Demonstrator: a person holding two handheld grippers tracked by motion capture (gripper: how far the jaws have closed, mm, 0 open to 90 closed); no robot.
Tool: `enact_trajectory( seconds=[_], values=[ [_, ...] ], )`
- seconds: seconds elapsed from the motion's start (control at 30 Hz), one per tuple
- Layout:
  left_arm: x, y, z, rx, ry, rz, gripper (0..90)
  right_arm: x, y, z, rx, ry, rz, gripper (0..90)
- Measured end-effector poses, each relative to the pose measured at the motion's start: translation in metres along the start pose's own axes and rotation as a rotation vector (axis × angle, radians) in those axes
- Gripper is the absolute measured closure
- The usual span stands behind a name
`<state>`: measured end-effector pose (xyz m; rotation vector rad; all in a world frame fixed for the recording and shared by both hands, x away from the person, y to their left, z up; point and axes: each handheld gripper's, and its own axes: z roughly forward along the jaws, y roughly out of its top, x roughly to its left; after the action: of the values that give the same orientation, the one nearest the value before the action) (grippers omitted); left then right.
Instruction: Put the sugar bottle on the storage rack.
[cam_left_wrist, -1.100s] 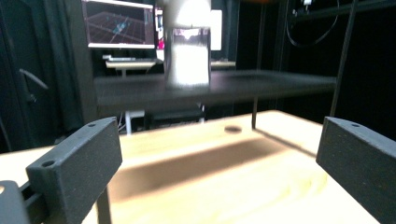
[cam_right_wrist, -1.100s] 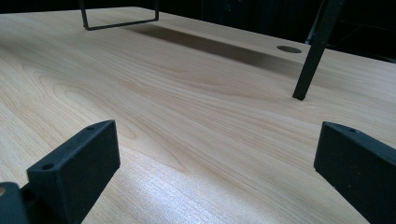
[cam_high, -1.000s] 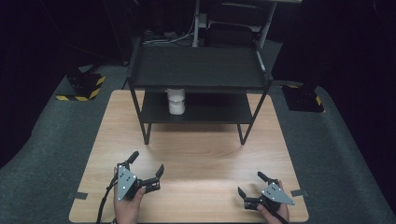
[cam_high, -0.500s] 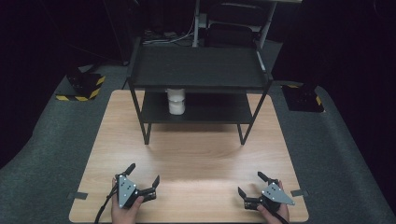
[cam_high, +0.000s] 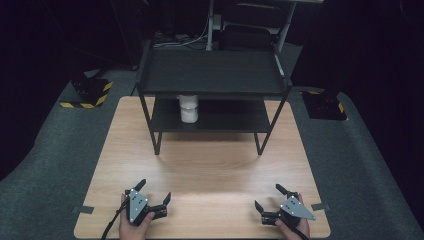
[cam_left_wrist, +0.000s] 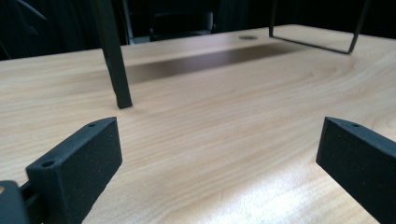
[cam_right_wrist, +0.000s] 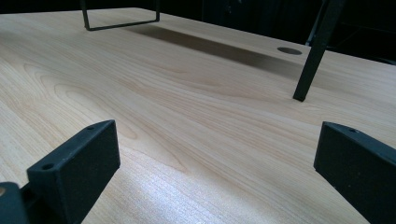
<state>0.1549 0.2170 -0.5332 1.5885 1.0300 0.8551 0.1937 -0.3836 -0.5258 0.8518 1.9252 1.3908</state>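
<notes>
At the near edge of the desk (cam_high: 210, 170), both claws sit low and spread wide, gripping nothing. The left claw (cam_high: 154, 194) rests by the near-left corner, the right claw (cam_high: 274, 198) by the near-right corner, well apart from each other. Far across the wood, the white jar (cam_high: 189, 108) stands upright on the lower shelf of the black rack (cam_high: 212, 75), towards its left side, well clear of both claws.
</notes>
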Motion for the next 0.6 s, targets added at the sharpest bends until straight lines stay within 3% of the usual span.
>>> enact_trajectory(
  seconds=[0.23, 0.33, 0.6],
  values=[
    [0.002, 0.0059, 0.0028, 0.042, -0.023, 0.023, 0.6, 0.0002, 0.0005, 0.0001, 0.003, 0.001, -0.003, 0.1],
    [0.0054, 0.0055, 0.0029, 0.039, -0.051, 0.029, 0.6, 0.0004, 0.0009, 0.0003, 0.005, 0.001, -0.006, 0.2],
    [0.006, 0.005, 0.0026, 0.036, -0.056, 0.027, 0.6, 0.0005, 0.0017, 0.0006, 0.009, 0.0, -0.005, 0.1]
  ],
)
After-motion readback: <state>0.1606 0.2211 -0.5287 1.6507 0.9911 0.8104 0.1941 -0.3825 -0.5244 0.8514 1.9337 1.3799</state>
